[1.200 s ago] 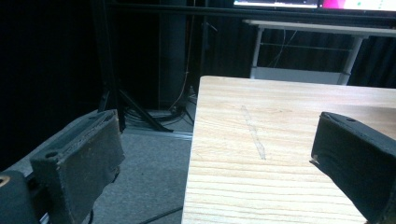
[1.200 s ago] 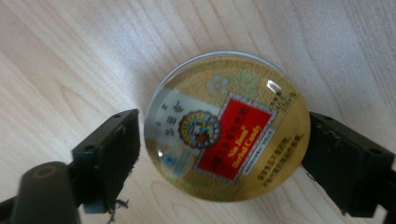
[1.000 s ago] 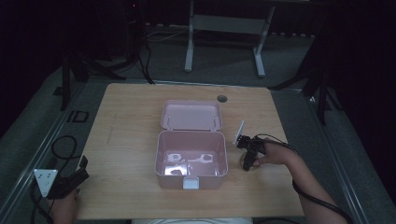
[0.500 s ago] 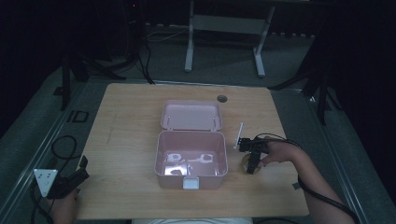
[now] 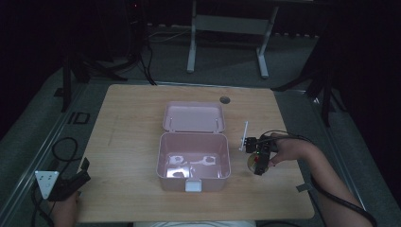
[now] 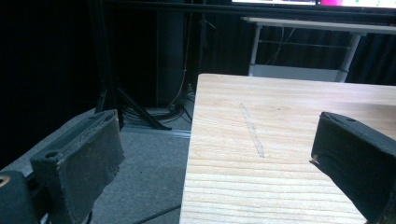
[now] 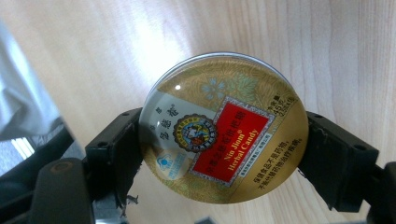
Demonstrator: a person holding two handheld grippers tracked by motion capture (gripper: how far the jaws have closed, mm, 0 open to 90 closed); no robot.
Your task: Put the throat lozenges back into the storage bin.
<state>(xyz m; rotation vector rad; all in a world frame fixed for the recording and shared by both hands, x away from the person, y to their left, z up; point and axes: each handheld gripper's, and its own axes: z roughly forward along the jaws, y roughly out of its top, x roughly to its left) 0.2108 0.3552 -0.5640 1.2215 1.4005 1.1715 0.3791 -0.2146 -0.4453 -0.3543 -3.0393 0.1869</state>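
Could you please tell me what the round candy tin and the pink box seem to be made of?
The candy tin looks like glossy printed metal: a silvery rim and a bright highlight on its lid. The pink box is probably moulded plastic, going by its smooth, uniform, faintly shiny walls.

1. One table (image 5: 132,142) stood in the high view, wooden-topped.
2. One pink box (image 5: 194,163) sat near the middle of it, with one lid (image 5: 194,117) lying open at the box's 12 o'clock.
3. One round candy tin (image 7: 224,128) lay at the box's 3 o'clock.
4. Two grippers were there: the right gripper (image 5: 257,163) at the tin, the left gripper (image 5: 71,184) at the table's 8 o'clock corner.
5. One round hole (image 5: 224,100) marked the tabletop at the lid's 1 o'clock.
6. One metal stand (image 5: 227,28) stood on the floor at the table's 12 o'clock.
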